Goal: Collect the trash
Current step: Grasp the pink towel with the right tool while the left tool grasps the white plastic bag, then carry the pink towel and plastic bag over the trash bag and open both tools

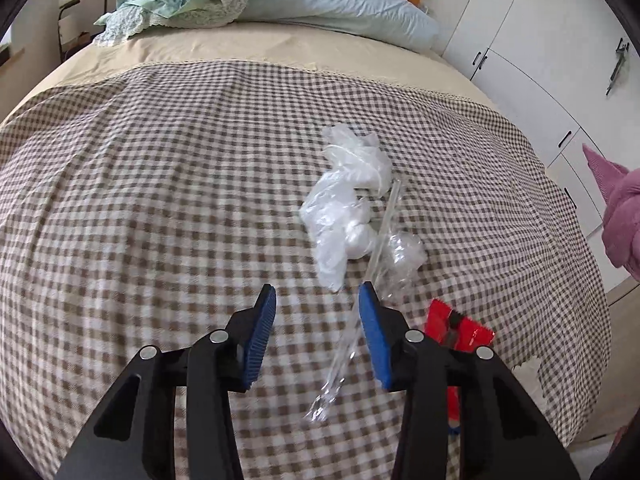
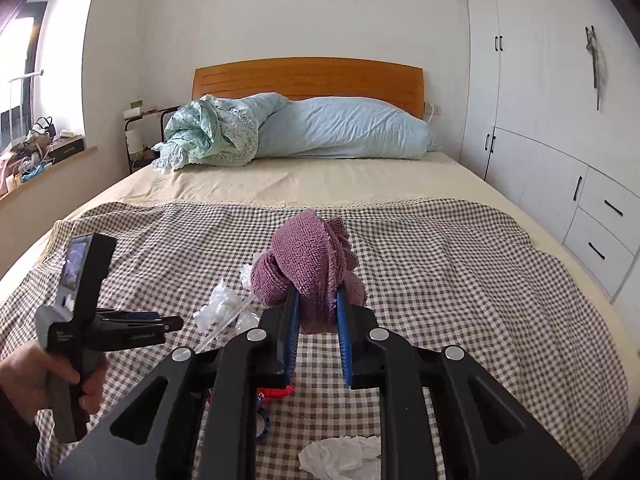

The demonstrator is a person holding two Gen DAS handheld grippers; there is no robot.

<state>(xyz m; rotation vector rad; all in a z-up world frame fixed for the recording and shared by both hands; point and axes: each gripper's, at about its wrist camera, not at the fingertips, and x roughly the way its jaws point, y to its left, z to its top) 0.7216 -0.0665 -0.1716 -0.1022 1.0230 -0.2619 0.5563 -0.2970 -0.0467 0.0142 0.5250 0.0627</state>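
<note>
Your right claw is clamped on a bunched purple towel and holds it up off the bed; judged from that, you are keeping it clear of the litter rather than counting it as trash.

Your left claw hangs part open over the checked bedspread, nothing pressed between its pads. A clear plastic straw runs up between the blue fingers, close to the right-hand one, but I cannot tell if it touches.

Trash sits in one loose cluster on the spread:
- crumpled white plastic bag just beyond the left claw tips
- clear crinkled wrap beside it, touching the straw
- red wrapper half hidden behind the claw's right finger
- white tissue near the foot edge, under your right claw

Likely next pick is the straw; it is thin and slick, so it may well slip.
</note>
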